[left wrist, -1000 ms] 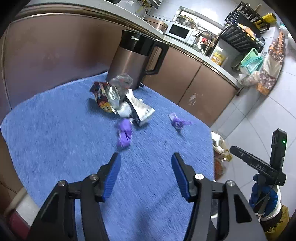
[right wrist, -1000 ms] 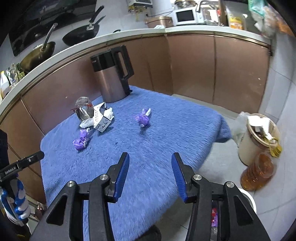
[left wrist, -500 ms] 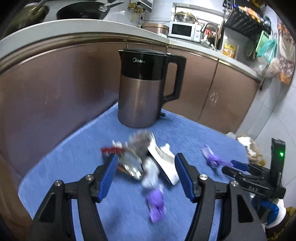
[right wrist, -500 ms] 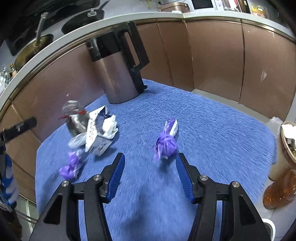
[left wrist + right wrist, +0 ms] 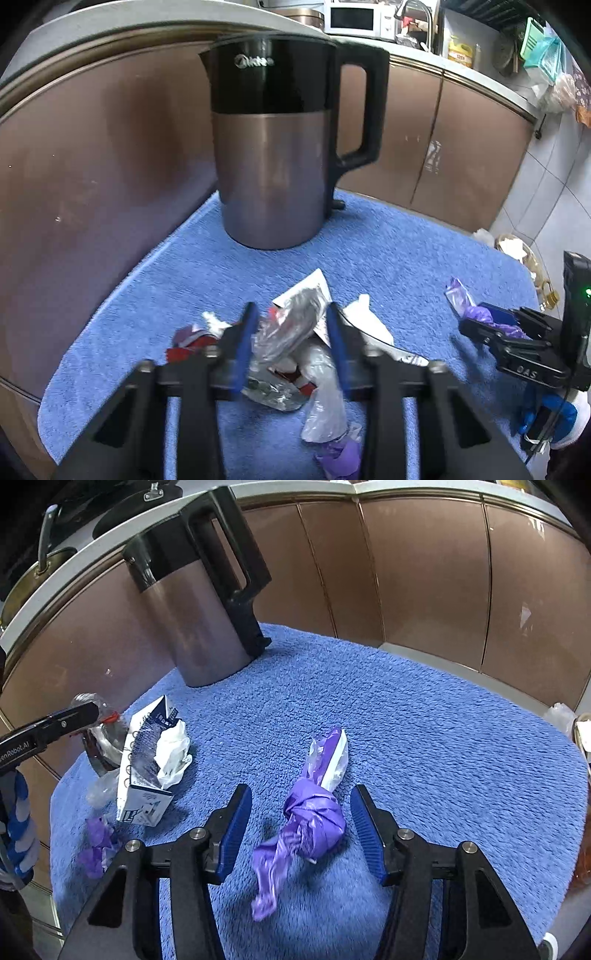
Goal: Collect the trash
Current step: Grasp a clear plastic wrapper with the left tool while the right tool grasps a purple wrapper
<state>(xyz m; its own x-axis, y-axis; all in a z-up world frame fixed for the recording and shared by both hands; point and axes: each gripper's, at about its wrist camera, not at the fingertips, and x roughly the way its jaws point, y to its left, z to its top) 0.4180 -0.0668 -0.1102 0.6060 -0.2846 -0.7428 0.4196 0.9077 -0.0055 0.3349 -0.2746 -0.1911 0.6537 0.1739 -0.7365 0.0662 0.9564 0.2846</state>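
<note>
A blue terry towel (image 5: 406, 716) covers the low table in front of brown cabinet doors, and a tall electric kettle with a brushed metal body and black top and handle (image 5: 273, 147) stands upright near the towel's far edge. The left gripper (image 5: 291, 332) has just been closing its blue-padded jaws, and they now pinch a crumpled clear plastic wrapper (image 5: 288, 328) from the heap of trash near the towel's left side. That heap also holds a flattened white and dark blue carton (image 5: 144, 768), a wad of white tissue (image 5: 171, 753) lying on the carton, a red-printed wrapper (image 5: 188, 341), and a small crumpled purple wrapper (image 5: 98, 843) closer to the towel's near edge. The right gripper (image 5: 301, 829) hangs with its jaws apart on either side of a knotted purple plastic bag with a white and clear end (image 5: 314, 812), which lies on the towel toward its near edge, well apart from the heap; the pads do not touch it.
</note>
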